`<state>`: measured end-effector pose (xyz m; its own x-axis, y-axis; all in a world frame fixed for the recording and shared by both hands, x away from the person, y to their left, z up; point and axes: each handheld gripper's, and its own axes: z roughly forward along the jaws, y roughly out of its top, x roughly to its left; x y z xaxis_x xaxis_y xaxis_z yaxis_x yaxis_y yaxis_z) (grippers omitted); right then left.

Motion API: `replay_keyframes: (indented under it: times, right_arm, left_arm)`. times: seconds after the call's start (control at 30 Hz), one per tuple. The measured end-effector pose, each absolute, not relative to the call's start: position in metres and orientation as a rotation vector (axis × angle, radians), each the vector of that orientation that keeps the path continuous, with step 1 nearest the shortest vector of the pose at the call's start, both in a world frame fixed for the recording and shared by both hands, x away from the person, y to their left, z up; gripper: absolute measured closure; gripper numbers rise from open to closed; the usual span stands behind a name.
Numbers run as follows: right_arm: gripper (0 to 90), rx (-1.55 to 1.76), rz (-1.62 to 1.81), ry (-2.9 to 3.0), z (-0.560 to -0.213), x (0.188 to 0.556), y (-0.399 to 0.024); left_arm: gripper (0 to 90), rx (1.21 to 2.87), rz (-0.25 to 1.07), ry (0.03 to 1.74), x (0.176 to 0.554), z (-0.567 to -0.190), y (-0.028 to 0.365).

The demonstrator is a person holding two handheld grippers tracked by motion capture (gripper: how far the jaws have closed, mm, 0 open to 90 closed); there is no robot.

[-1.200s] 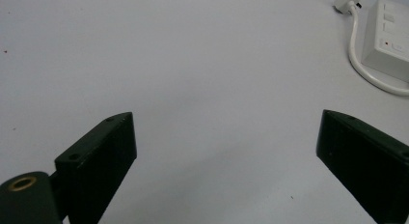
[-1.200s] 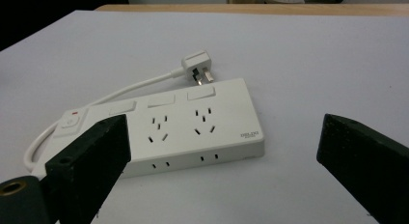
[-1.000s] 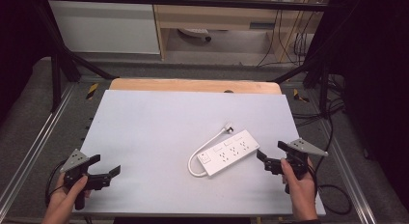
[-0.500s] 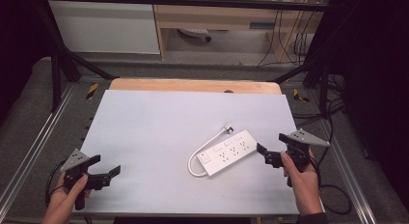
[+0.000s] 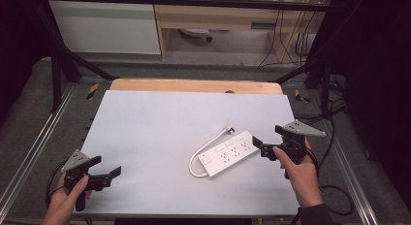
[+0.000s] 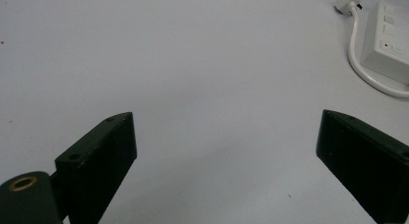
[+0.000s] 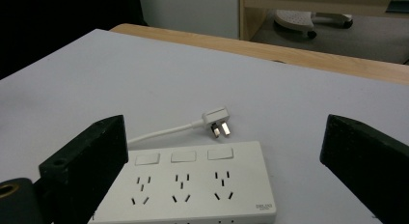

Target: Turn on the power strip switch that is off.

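A white power strip [image 5: 230, 153] lies at an angle right of the table's middle, its white cable looping round to a plug [image 5: 228, 129] behind it. The right gripper view looks across the power strip [image 7: 193, 185] and its plug [image 7: 217, 120], both lying between wide-apart jaws. My right gripper [image 5: 265, 145] is open, its jaws at the strip's right end with no grip on it. My left gripper [image 5: 109, 174] stands open near the front left corner over bare table. The left gripper view catches the power strip's [image 6: 388, 40] end and cable [image 6: 369, 74] at top right.
The white table top [image 5: 160, 123] has a wooden strip [image 5: 194, 86] along its far edge. Metal frame rails run down both sides, with loose cables [image 5: 334, 186] on the floor at the right. Shelving and a chair base stand beyond the table.
My right gripper has moved forward and a little left, up to the right end of the power strip. The left gripper has stayed put.
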<state>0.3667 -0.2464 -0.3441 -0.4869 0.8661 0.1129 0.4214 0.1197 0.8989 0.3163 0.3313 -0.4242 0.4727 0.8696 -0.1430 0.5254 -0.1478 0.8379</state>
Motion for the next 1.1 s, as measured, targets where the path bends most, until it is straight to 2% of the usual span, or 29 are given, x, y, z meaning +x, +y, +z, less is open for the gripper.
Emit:
replay_keyframes:
  times: [0.37,0.5,0.73,0.77,0.8,1.07,1.1]
  right_arm:
    - [5.8,1.229,1.342,1.998,-0.337,0.377,-0.237]
    - [10.1,1.219,1.338,2.006,-0.334,0.380,-0.232]
    - [21.4,1.202,1.320,2.033,-0.330,0.386,-0.224]
    - [26.2,1.187,1.321,2.038,-0.329,0.387,-0.222]
    - [26.2,1.187,1.321,2.038,-0.329,0.387,-0.222]
    - [44.5,1.155,1.313,2.056,-0.330,0.393,-0.211]
    - [44.5,1.155,1.313,2.056,-0.330,0.393,-0.211]
  left_arm:
    - [7.2,1.816,0.476,1.182,0.316,-0.424,0.331]
    - [7.2,1.816,0.476,1.185,0.317,-0.425,0.331]
    - [7.2,1.818,0.474,1.187,0.317,-0.425,0.331]
    - [7.2,1.819,0.473,1.188,0.317,-0.425,0.331]
    - [7.2,1.819,0.473,1.190,0.317,-0.425,0.331]
    - [7.3,1.821,0.467,1.195,0.317,-0.425,0.331]
    - [7.3,1.821,0.467,1.194,0.317,-0.425,0.331]
